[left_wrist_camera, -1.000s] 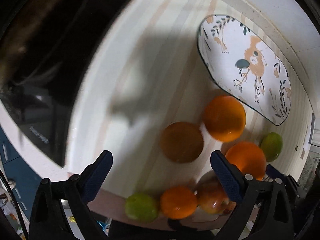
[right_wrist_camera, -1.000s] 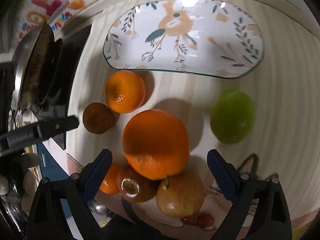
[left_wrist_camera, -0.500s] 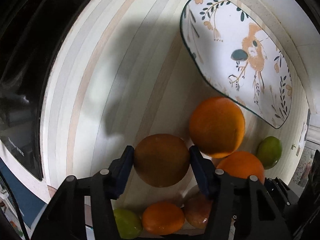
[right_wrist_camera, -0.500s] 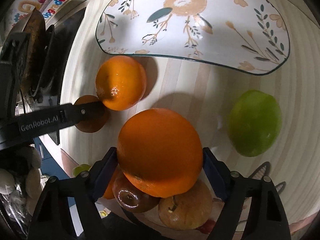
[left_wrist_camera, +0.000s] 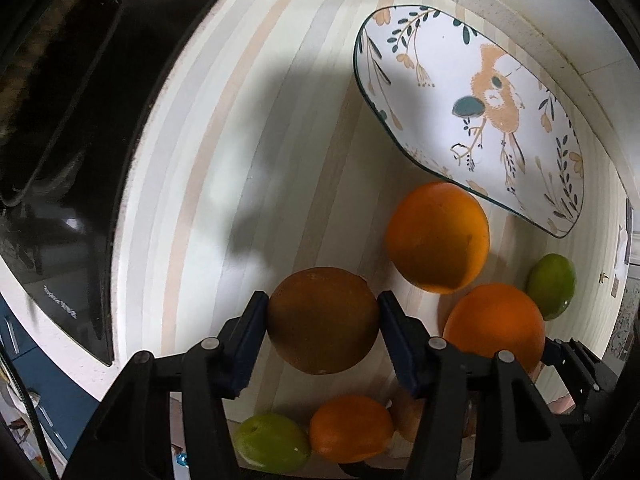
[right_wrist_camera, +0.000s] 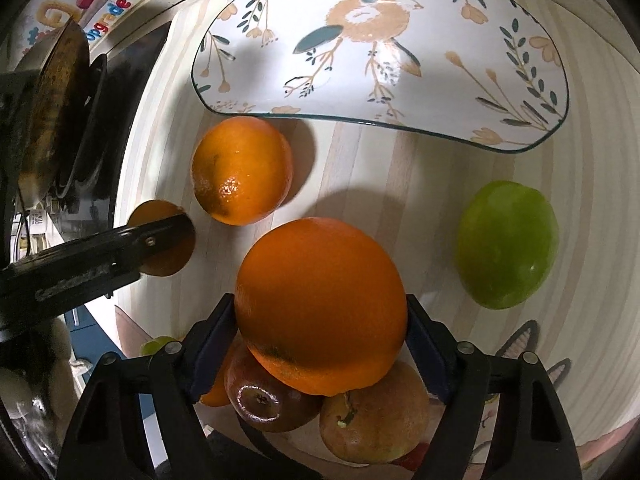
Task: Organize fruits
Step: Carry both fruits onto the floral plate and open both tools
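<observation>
A brown round fruit [left_wrist_camera: 323,320] sits between the blue pads of my left gripper [left_wrist_camera: 322,304], which is shut on it just above the striped counter. My right gripper [right_wrist_camera: 320,308] is shut on a large orange [right_wrist_camera: 320,304], its pads pressed against both sides. The left finger [right_wrist_camera: 100,264] and the brown fruit [right_wrist_camera: 164,240] also show at the left of the right wrist view. A second orange [right_wrist_camera: 242,170] lies by the near rim of the bird-patterned plate [right_wrist_camera: 380,48], which holds no fruit. A green lime [right_wrist_camera: 506,244] lies to the right.
Two apples [right_wrist_camera: 268,400] [right_wrist_camera: 372,420], a small orange [left_wrist_camera: 350,428] and a green fruit [left_wrist_camera: 272,448] lie near the counter's front edge. A black cooktop [left_wrist_camera: 80,160] with a pan [right_wrist_camera: 52,112] borders the left side. Bare striped counter [left_wrist_camera: 240,120] lies left of the plate.
Both grippers came down around their fruits and closed: the left on the brown fruit, the right on the large orange. The other fruits have not moved.
</observation>
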